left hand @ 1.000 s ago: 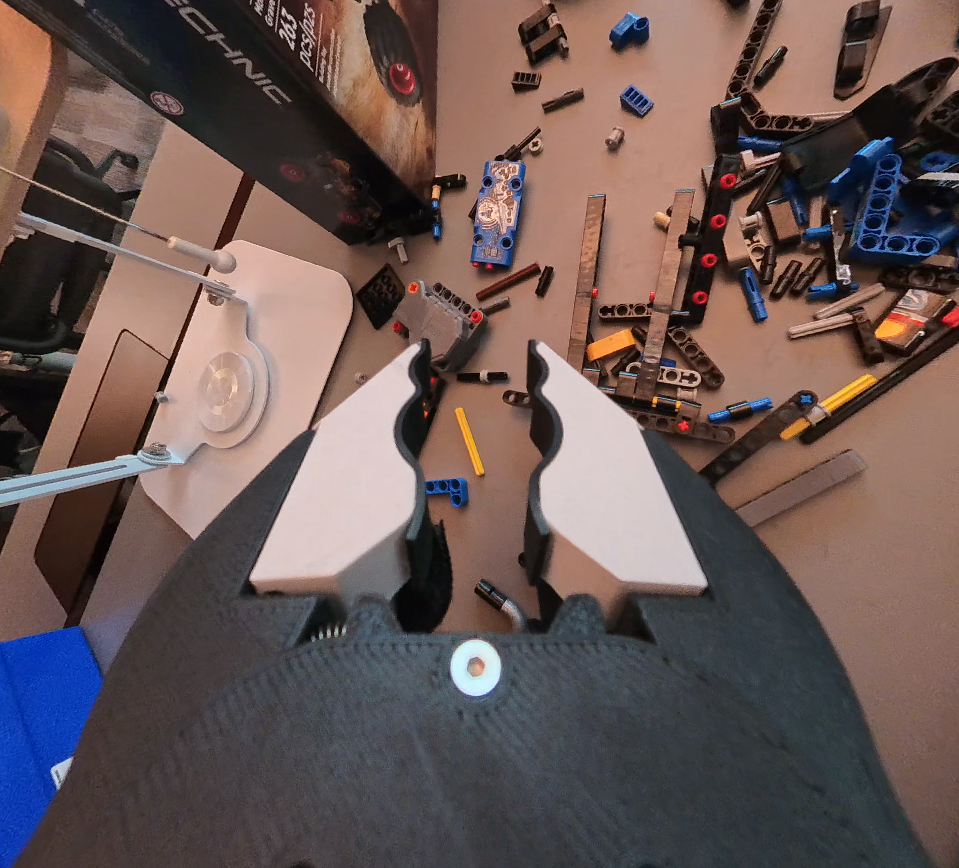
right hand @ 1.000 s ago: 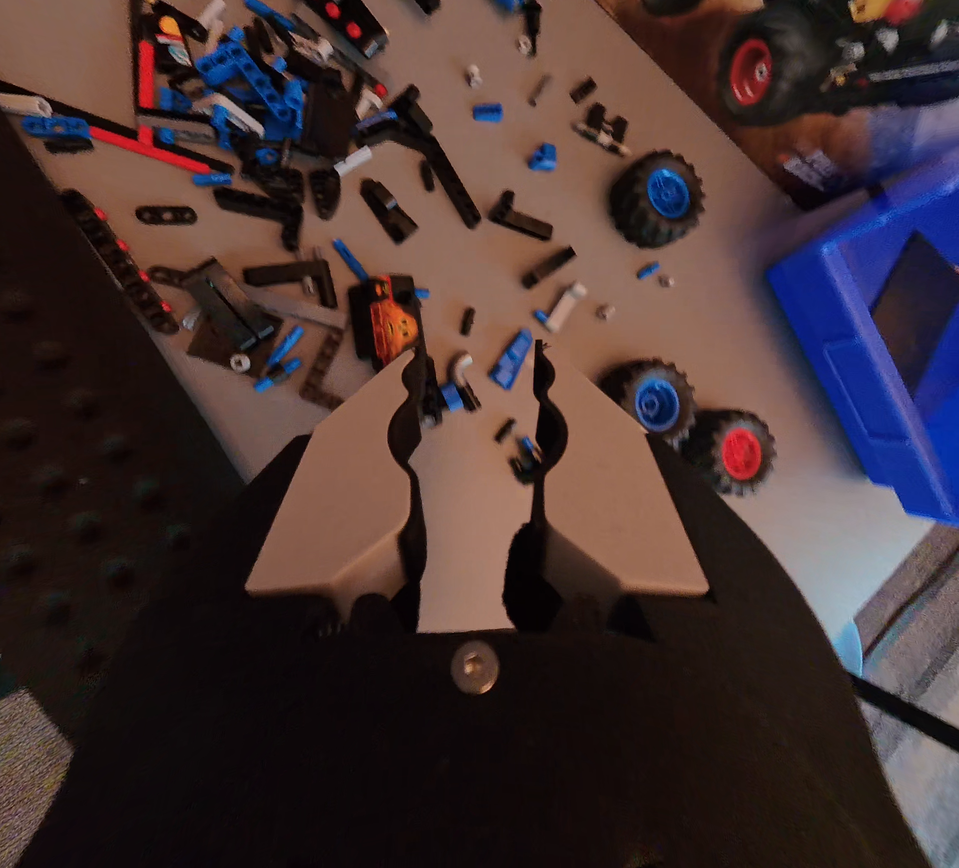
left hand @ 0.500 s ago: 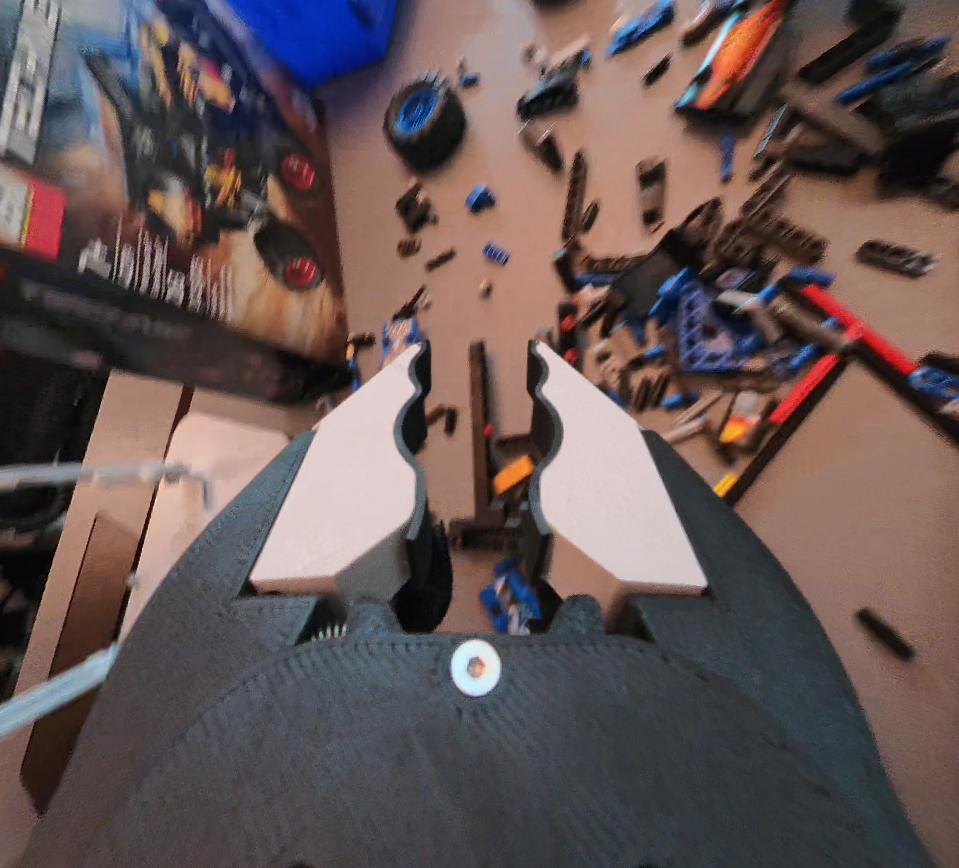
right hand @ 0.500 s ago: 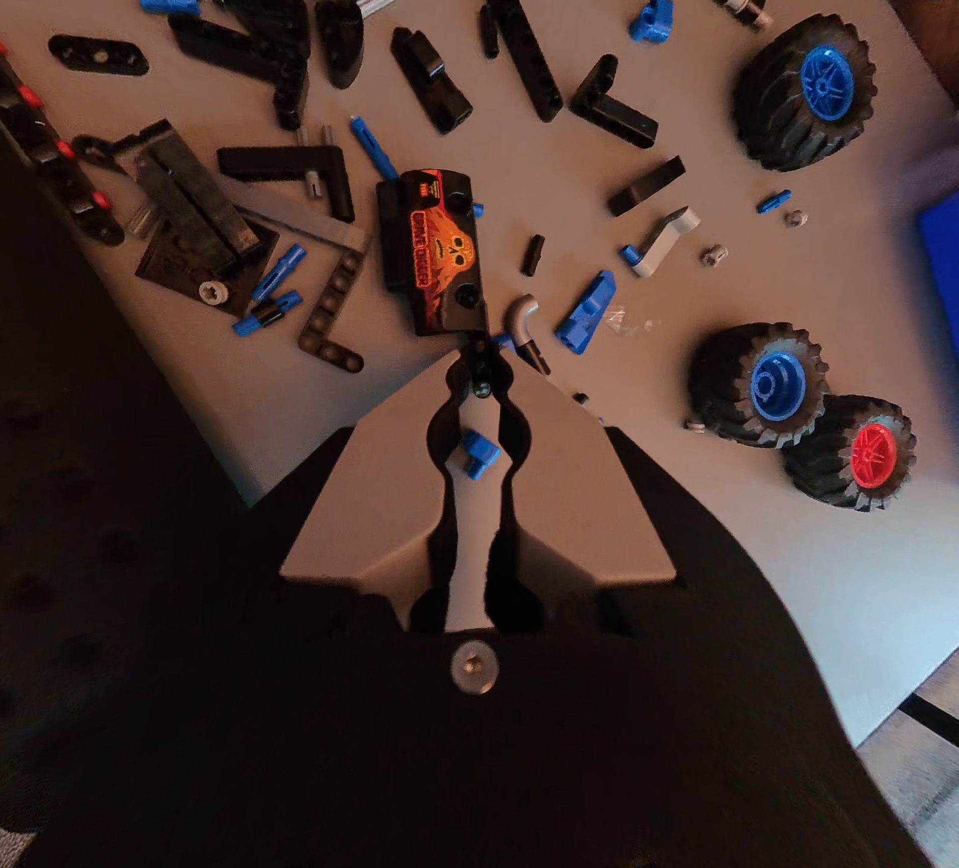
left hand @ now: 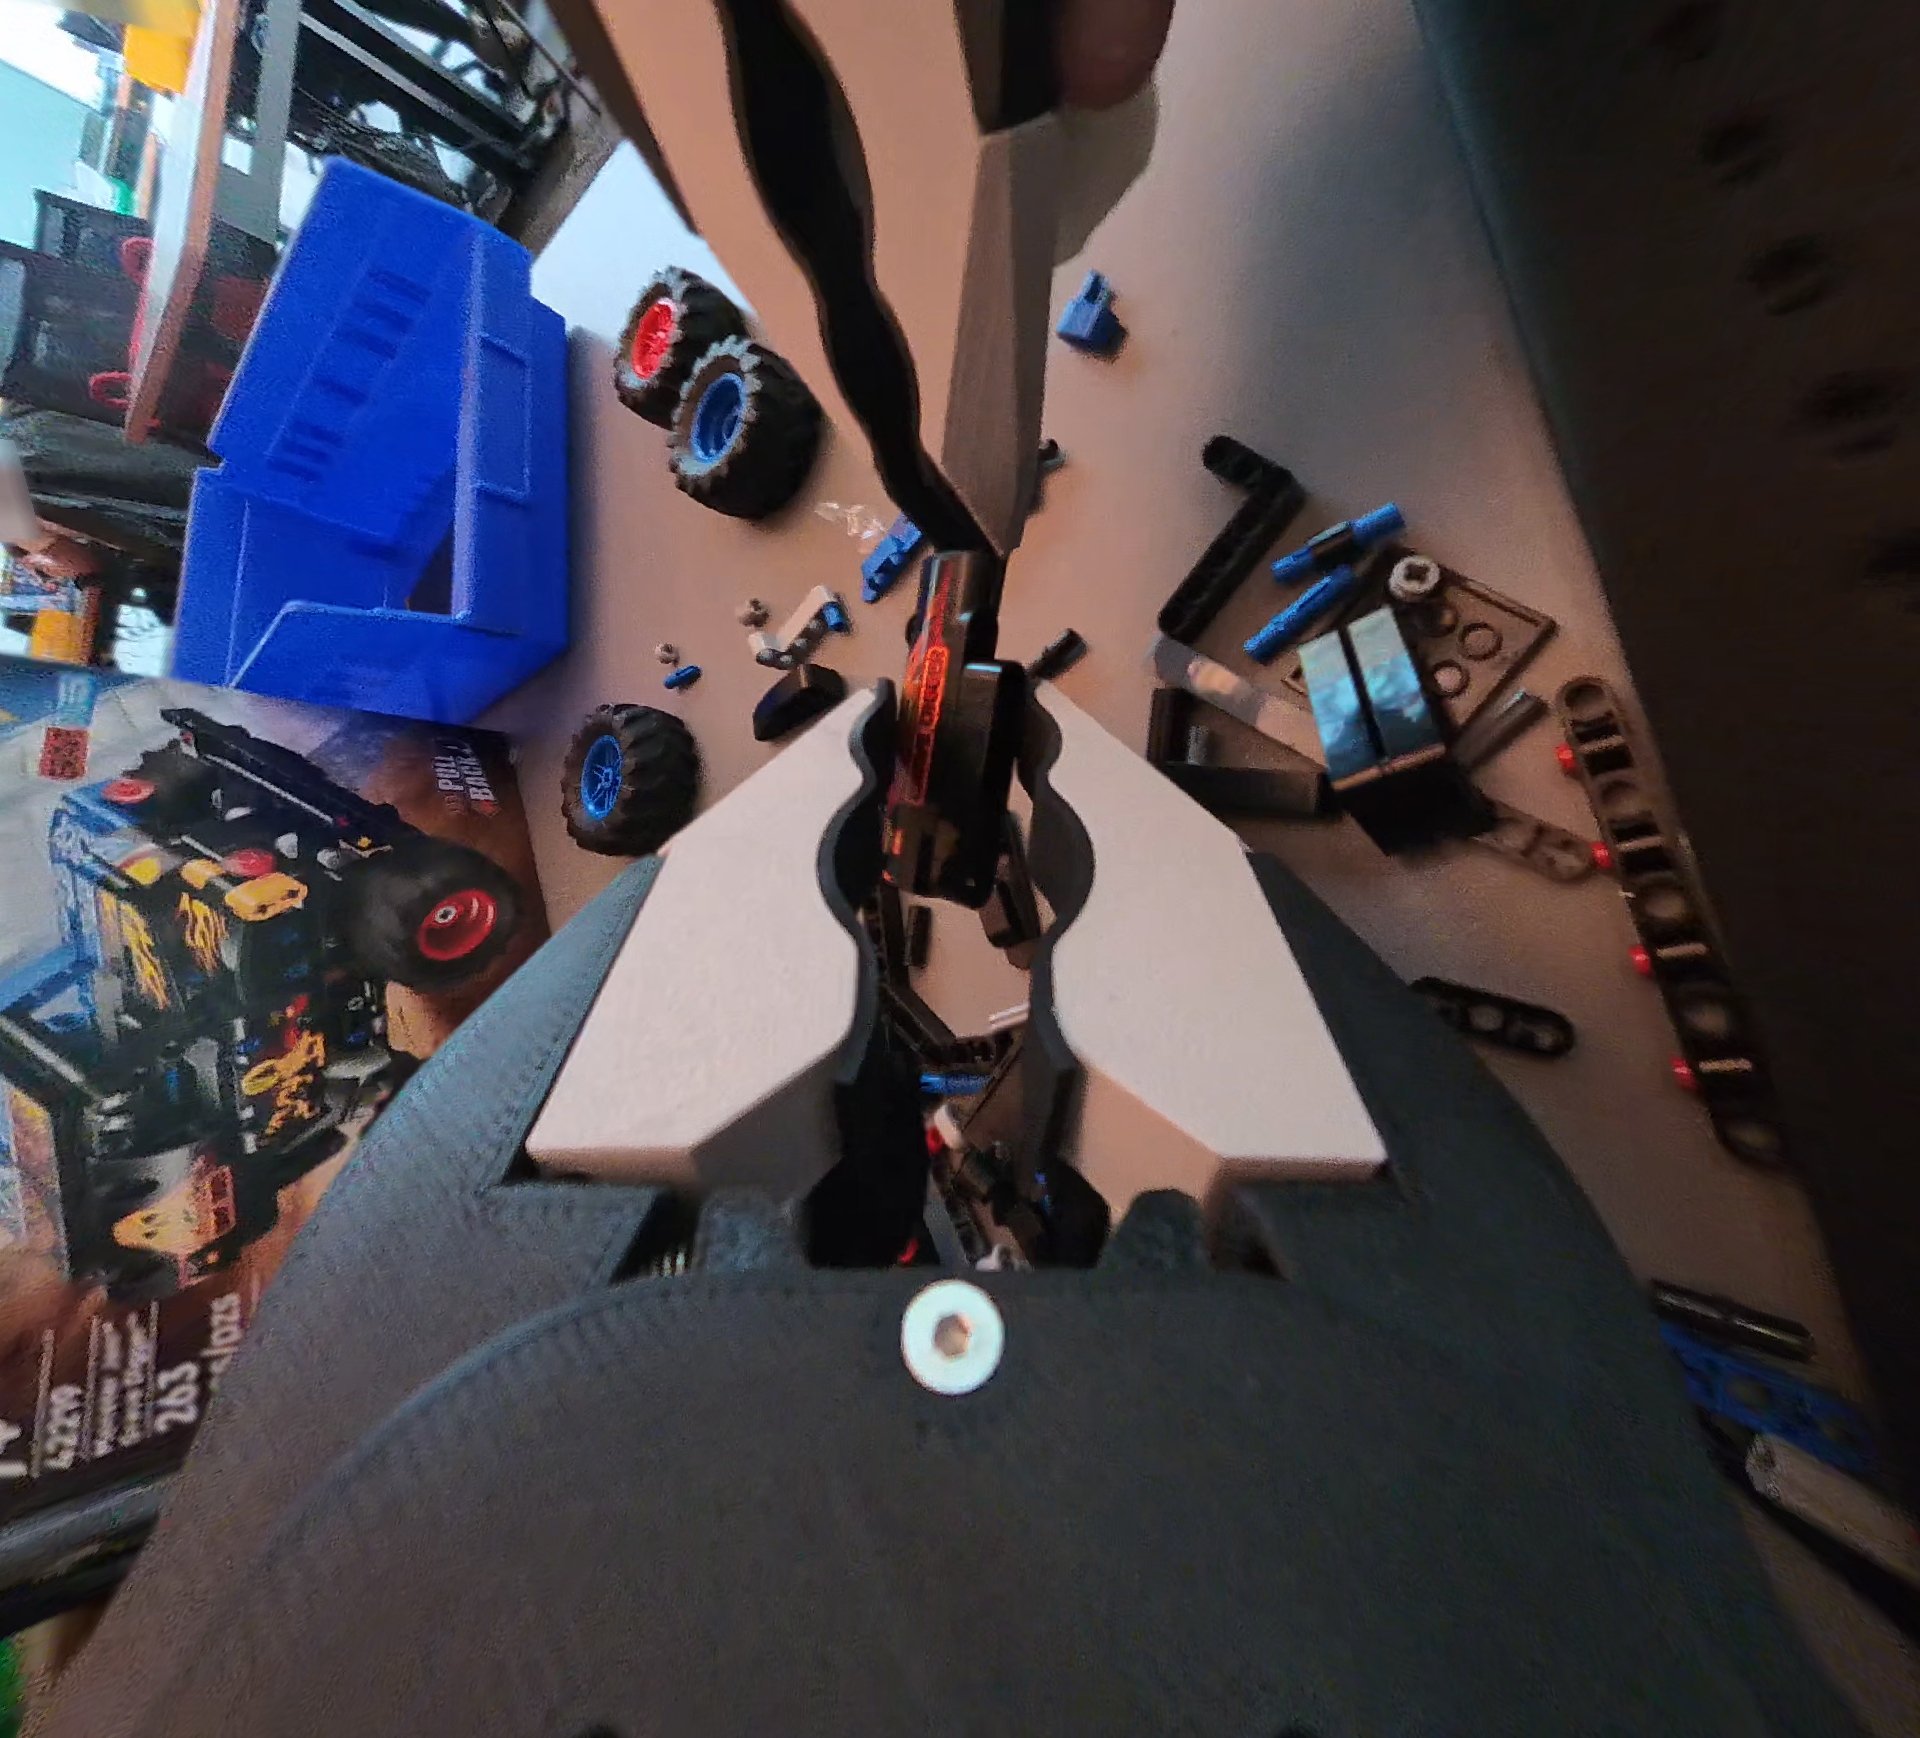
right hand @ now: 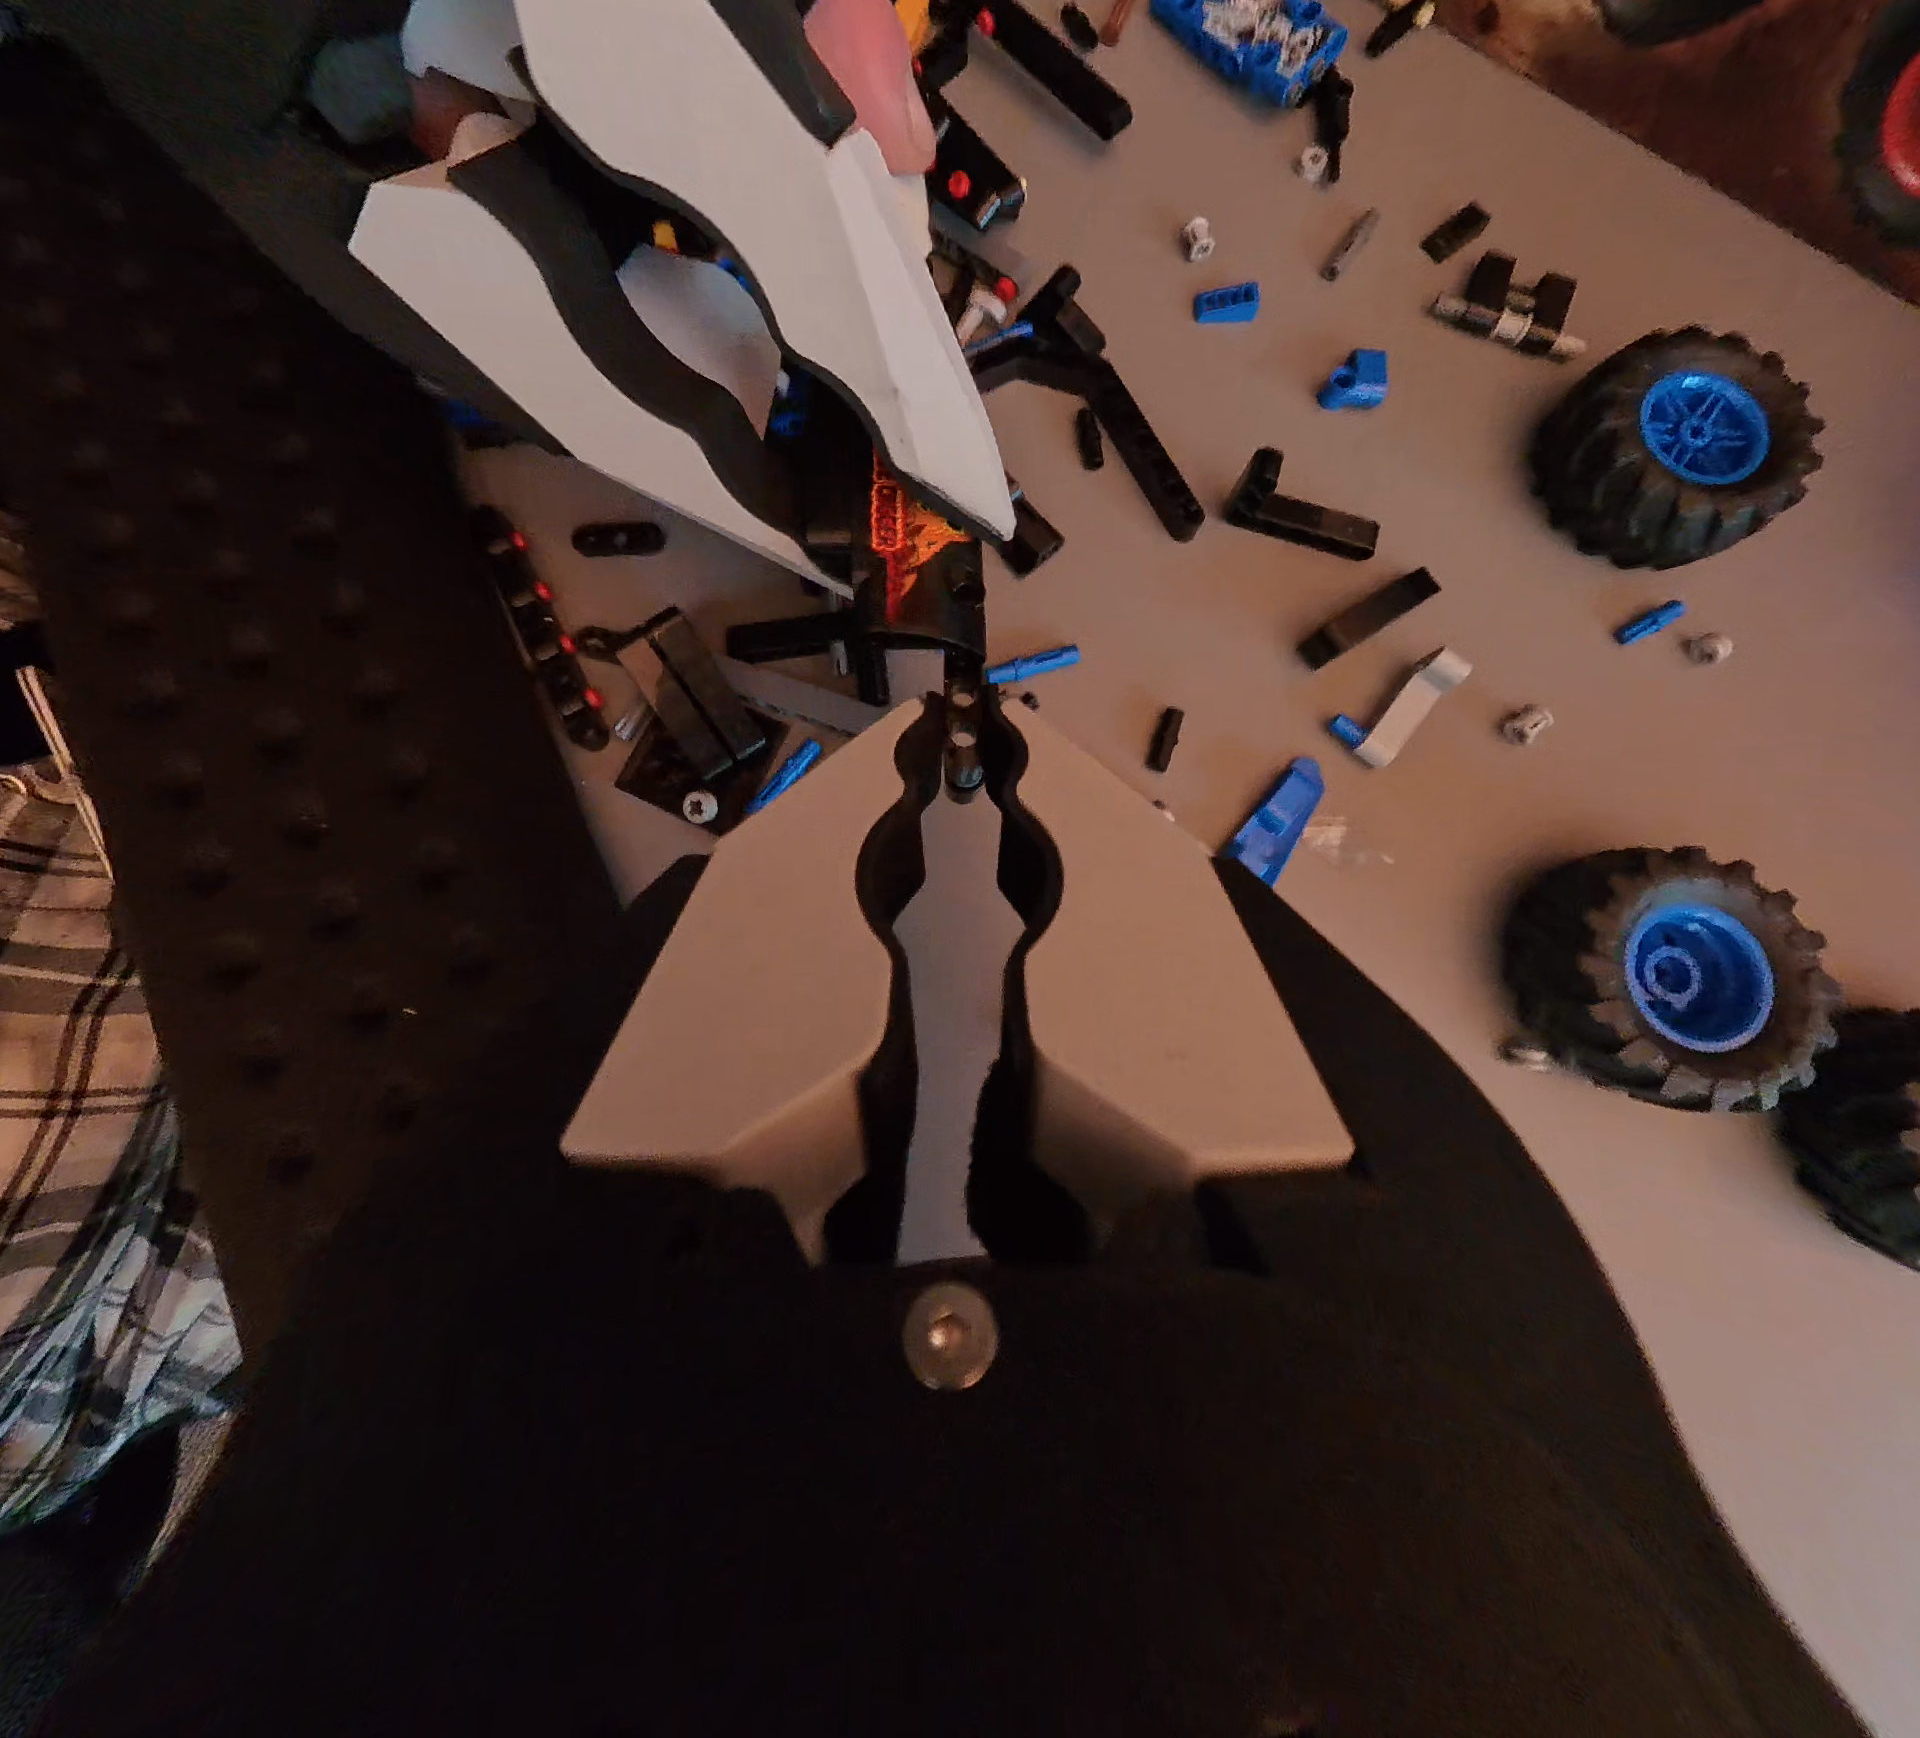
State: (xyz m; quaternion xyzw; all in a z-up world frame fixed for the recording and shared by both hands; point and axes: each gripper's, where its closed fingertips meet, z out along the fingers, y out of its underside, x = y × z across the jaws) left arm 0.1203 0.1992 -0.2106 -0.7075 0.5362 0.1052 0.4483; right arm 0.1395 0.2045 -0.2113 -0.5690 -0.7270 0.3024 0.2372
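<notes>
A black panel with an orange and red print [left hand: 940, 753] hangs above the table between both grippers. My left gripper [left hand: 951, 712] is shut on the panel's sides. In the right wrist view the left gripper [right hand: 920, 561] comes in from the upper left, gripping the panel [right hand: 914, 587]. My right gripper [right hand: 958, 717] is shut on a thin black holed beam [right hand: 961, 738] that sticks out of the panel's near end. In the left wrist view the right gripper [left hand: 966, 535] reaches down from the top, tip to tip with mine.
A blue bin [left hand: 384, 462] and a printed toy-truck box [left hand: 208, 961] lie left. Black tyres with blue or red hubs [left hand: 727, 421] [right hand: 1683, 441] [right hand: 1673, 982] and many small black and blue pieces [right hand: 1299, 514] lie scattered. A dark dotted surface [right hand: 260, 649] borders the table. Less than 4 cm separates the two grippers' tips.
My left gripper swung across the table from the box side to the right gripper and closed on the printed panel. My right gripper closed on the black beam and lifted it off the table.
</notes>
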